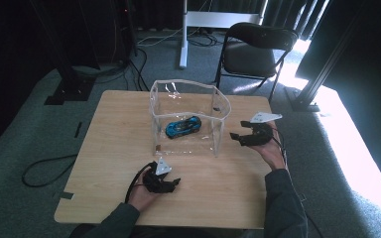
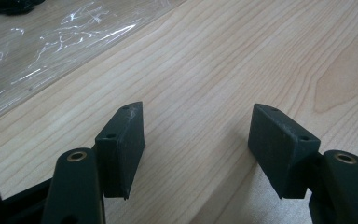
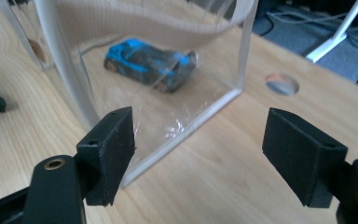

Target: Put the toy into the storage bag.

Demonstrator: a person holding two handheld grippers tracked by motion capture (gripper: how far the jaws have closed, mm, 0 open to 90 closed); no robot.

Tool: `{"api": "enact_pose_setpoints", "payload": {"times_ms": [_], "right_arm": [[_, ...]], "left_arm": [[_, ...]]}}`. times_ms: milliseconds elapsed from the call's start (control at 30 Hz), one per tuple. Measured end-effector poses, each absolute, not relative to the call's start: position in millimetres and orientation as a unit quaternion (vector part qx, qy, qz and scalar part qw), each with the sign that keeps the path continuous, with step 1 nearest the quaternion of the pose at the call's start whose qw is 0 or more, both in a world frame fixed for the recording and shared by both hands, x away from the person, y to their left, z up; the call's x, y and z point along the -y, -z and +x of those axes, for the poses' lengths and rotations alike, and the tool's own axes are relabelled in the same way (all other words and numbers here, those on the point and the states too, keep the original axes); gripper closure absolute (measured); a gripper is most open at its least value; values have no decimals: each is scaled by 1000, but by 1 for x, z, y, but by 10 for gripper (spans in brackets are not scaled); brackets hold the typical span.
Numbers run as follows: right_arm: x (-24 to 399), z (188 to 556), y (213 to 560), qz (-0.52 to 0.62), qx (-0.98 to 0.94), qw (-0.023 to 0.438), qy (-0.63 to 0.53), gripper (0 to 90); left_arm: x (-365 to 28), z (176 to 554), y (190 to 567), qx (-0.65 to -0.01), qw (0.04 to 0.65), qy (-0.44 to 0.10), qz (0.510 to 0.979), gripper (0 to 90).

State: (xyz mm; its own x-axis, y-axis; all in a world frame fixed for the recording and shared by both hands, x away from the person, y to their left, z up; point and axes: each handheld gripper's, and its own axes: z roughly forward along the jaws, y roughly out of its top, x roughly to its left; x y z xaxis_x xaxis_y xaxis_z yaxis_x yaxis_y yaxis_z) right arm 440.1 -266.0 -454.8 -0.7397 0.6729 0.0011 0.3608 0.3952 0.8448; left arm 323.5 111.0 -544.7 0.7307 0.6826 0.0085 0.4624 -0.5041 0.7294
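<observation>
Blue toy car (image 1: 183, 127) with black top, apparently scuffed, inside clear box (image 1: 218, 106).

A small blue toy car (image 1: 183, 127) with dark windows and black trim sits on its wheels inside a clear plastic box (image 1: 217, 106), open at the top, on the table; the box stands upright near the table's middle, its thin walls bowed and glinting; the car lies slantwise on the box's floor.
</observation>
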Motion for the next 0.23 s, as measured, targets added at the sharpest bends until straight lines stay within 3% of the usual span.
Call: {"api": "enact_pose_setpoints", "payload": {"times_ms": [233], "right_arm": [[272,434,482,358,-820,176,-410,241]], "left_arm": [[-110,324,545,-337,370,-150,853,367]]}}
